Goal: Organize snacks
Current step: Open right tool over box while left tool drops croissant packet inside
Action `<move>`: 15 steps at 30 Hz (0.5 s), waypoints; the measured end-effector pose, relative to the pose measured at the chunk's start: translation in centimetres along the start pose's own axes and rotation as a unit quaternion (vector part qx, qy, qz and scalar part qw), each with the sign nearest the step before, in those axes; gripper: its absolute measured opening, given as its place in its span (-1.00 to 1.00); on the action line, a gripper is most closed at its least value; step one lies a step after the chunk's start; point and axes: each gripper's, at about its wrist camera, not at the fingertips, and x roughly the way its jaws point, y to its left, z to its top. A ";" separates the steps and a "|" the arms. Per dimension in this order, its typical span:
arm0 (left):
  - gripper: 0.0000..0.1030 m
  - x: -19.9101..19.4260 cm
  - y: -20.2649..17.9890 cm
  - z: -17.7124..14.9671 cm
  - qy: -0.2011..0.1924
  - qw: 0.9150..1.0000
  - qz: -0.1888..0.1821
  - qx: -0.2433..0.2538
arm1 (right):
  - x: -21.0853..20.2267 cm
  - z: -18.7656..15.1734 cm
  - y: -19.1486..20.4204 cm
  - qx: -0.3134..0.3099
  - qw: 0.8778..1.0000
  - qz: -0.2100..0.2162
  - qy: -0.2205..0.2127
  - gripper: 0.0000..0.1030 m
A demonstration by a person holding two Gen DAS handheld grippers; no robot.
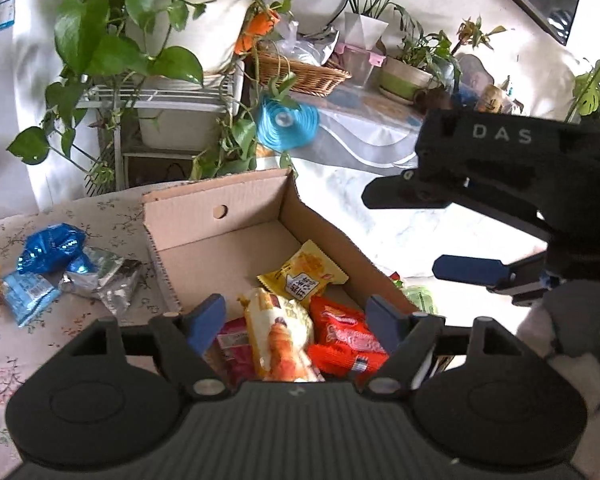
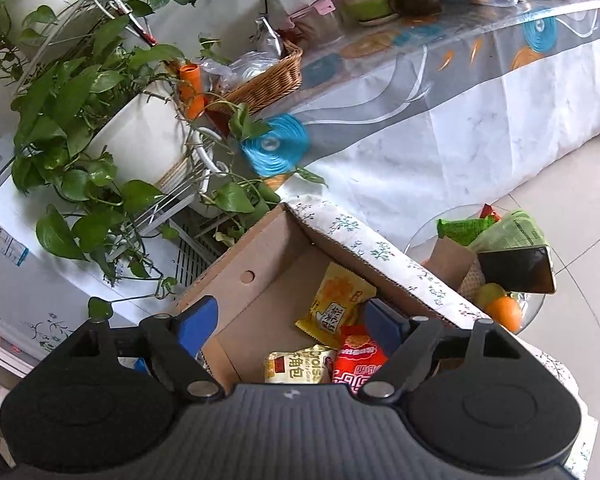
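Observation:
An open cardboard box [image 1: 216,236] stands on a floral tablecloth. Inside lie a yellow snack packet [image 1: 302,274], a croissant packet [image 1: 280,338], an orange-red packet [image 1: 346,336] and a dark red packet [image 1: 234,346]. My left gripper [image 1: 296,320] is open and empty above the box's near end. My right gripper [image 2: 290,322] is open and empty above the same box [image 2: 260,280], over the yellow packet [image 2: 334,306], croissant packet [image 2: 296,364] and red packet [image 2: 358,360]. The right gripper also shows in the left wrist view [image 1: 440,232], right of the box.
Loose snacks lie on the cloth left of the box: a blue foil packet [image 1: 52,248], a silver packet [image 1: 104,280], a light blue packet [image 1: 26,292]. Potted plants [image 1: 180,28] on a white rack stand behind. A glass side table [image 2: 496,264] holds fruit and a phone.

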 end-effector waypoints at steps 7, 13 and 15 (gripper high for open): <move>0.51 -2.0 3.5 -0.4 0.009 1.000 0.024 -0.008 | 0.6 -0.9 1.7 -0.028 0.999 0.035 0.019 0.68; 0.52 -4.1 7.6 -0.9 0.010 0.998 0.057 -0.016 | 1.2 -2.0 3.7 -0.068 0.996 0.051 0.034 0.69; 0.52 -4.6 9.0 -1.0 0.011 0.997 0.069 -0.022 | 1.5 -2.5 4.4 -0.082 0.994 0.055 0.042 0.69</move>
